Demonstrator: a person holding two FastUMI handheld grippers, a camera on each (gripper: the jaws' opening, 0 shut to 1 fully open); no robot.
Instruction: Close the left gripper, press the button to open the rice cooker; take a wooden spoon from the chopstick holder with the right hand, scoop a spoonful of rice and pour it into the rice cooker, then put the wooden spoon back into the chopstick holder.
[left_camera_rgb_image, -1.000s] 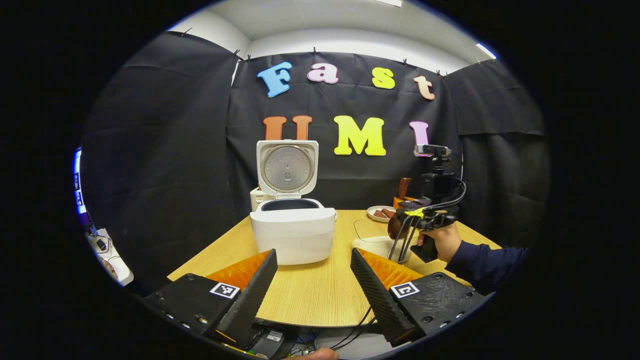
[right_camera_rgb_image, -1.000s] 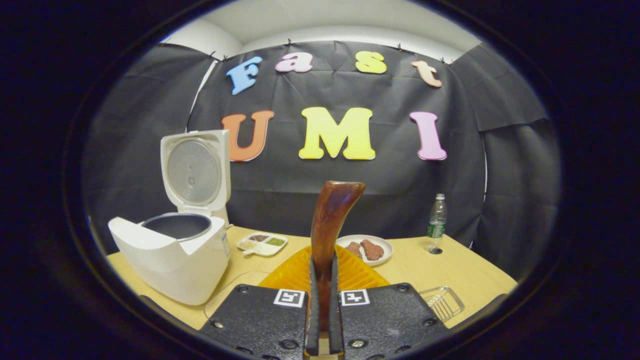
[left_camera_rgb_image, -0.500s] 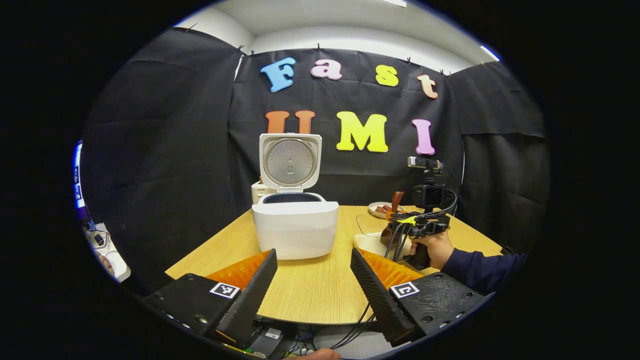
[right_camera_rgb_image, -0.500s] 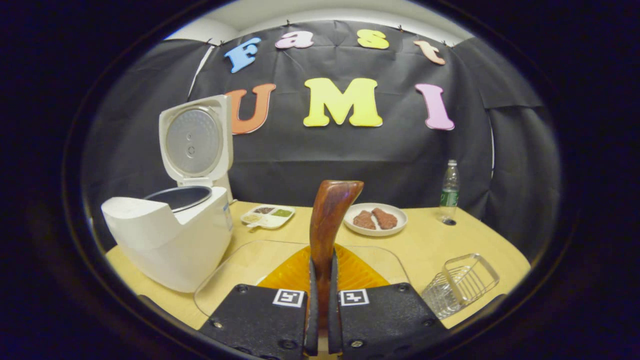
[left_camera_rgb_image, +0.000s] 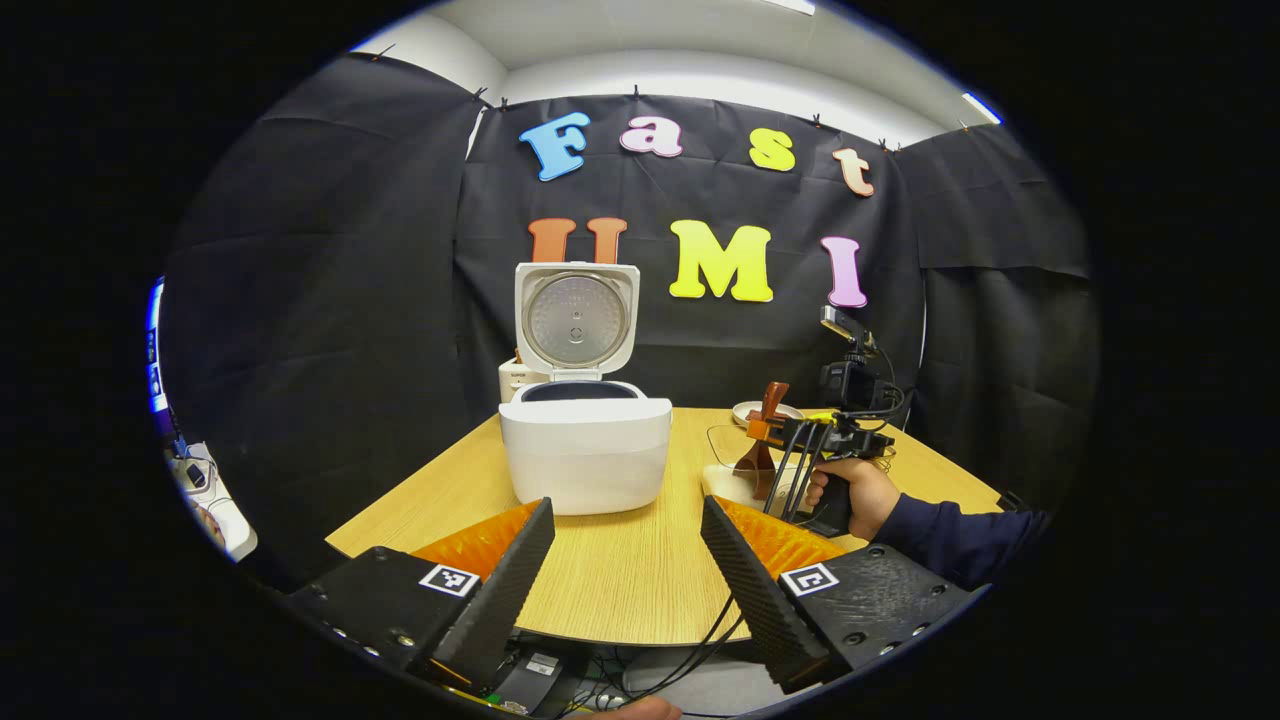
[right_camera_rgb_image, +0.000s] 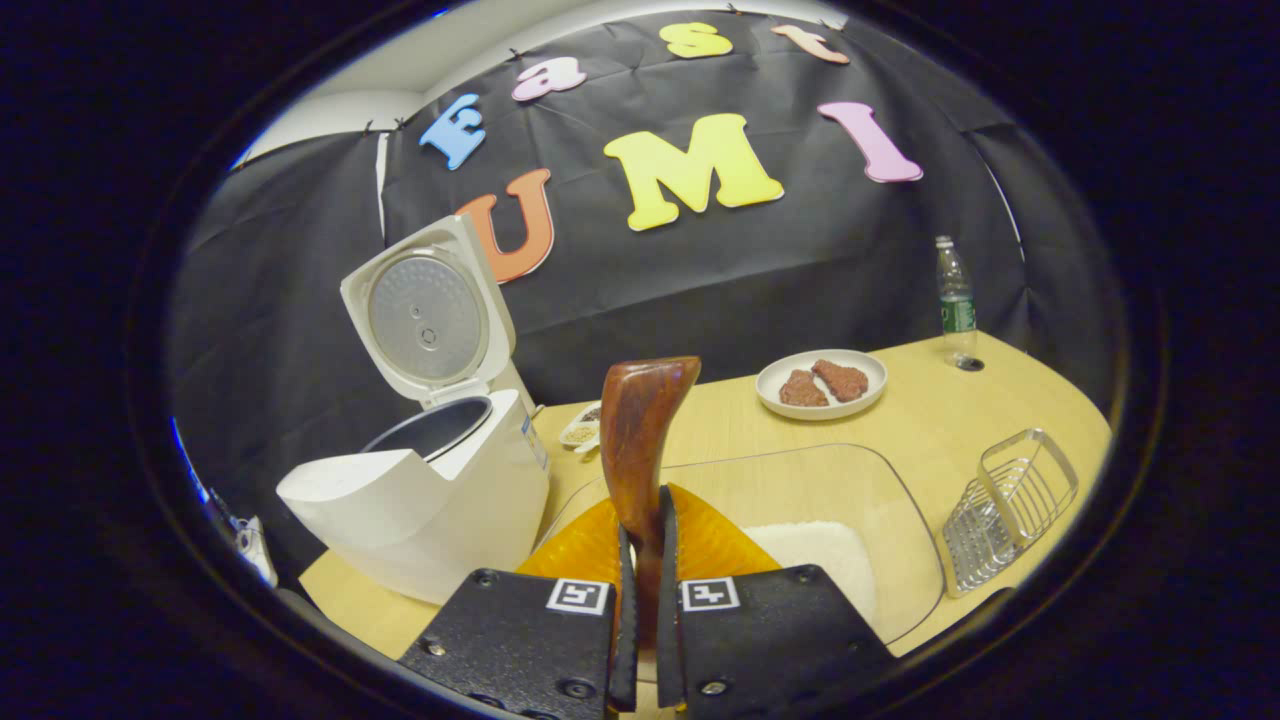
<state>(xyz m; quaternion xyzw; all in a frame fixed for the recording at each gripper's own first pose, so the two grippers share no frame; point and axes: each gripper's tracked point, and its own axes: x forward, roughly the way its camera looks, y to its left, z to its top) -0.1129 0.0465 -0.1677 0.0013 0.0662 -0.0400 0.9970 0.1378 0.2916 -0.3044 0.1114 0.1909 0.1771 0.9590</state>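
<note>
Your right gripper (right_camera_rgb_image: 640, 610) pinched the brown wooden spoon (right_camera_rgb_image: 637, 440) upright over the clear plastic rice container (right_camera_rgb_image: 880, 500). Your left gripper (left_camera_rgb_image: 627, 570) hung with fingers spread before the white rice cooker (left_camera_rgb_image: 585, 450), lid raised.

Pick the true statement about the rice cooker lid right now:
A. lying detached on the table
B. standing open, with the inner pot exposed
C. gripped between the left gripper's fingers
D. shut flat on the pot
B. The rice cooker lid stands raised at the back of the rice cooker, and the dark rim of the inner pot shows below it; the left gripper is open, clear of it.
</note>
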